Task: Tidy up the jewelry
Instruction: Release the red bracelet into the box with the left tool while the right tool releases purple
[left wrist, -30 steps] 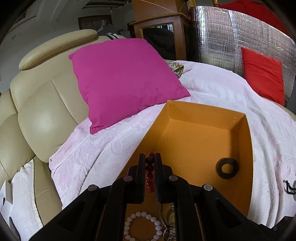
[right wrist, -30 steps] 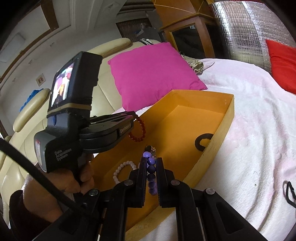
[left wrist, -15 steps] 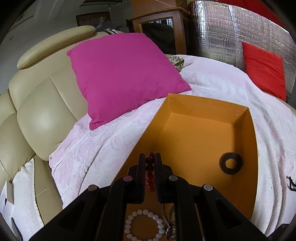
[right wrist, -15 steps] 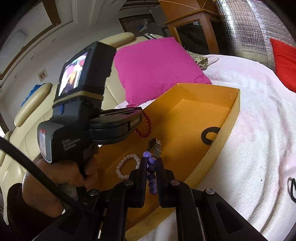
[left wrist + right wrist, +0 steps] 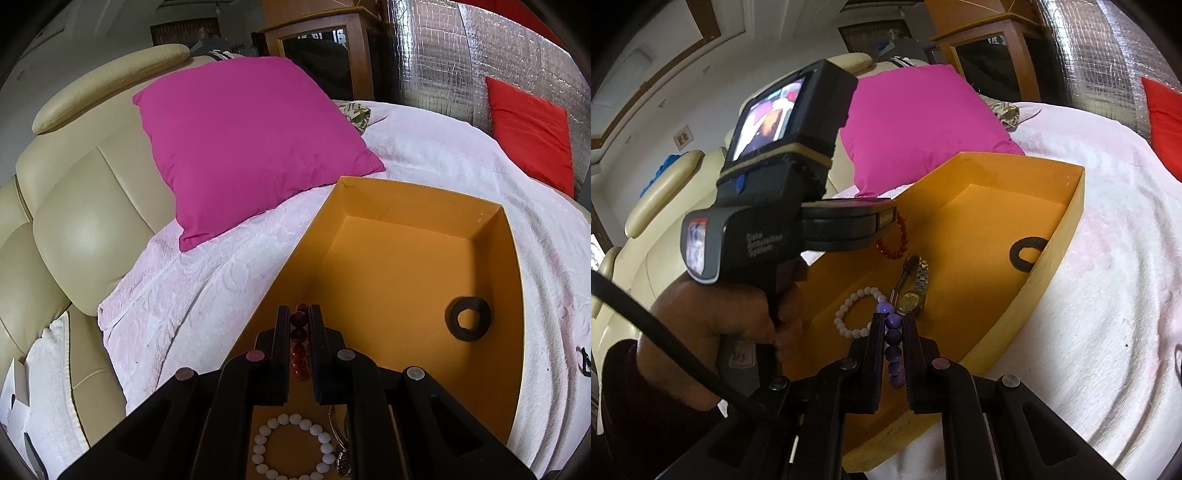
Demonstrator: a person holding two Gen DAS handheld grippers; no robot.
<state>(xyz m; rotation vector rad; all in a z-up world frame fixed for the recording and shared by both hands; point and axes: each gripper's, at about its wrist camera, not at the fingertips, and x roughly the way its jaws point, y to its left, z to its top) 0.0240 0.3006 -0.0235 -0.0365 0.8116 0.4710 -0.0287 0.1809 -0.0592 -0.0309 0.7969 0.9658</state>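
Note:
An orange open box (image 5: 513, 295) (image 5: 1067, 229) lies on a pink bedspread. My left gripper (image 5: 299, 314) is shut on a dark red bead bracelet (image 5: 299, 354), held above the box's near left part; the right wrist view shows that bracelet (image 5: 895, 242) dangling from it. My right gripper (image 5: 892, 319) is shut on a purple bead bracelet (image 5: 894, 347) over the box's near edge. On the box floor lie a white bead bracelet (image 5: 295, 450) (image 5: 855, 314), a gold wristwatch (image 5: 914, 286) and a black ring-shaped band (image 5: 469, 319) (image 5: 1027, 253).
A magenta cushion (image 5: 251, 147) leans on a cream leather headboard (image 5: 85, 221) beyond the box. A red cushion (image 5: 528, 129) and silver foil panel (image 5: 443, 55) stand at the far right. A hand (image 5: 713, 317) grips the left tool. A small black clip (image 5: 585, 363) lies on the bedspread.
Both grippers have eased slightly forward over the box, so the watch and white bracelet show more fully in the right wrist view. Both grips are unchanged.

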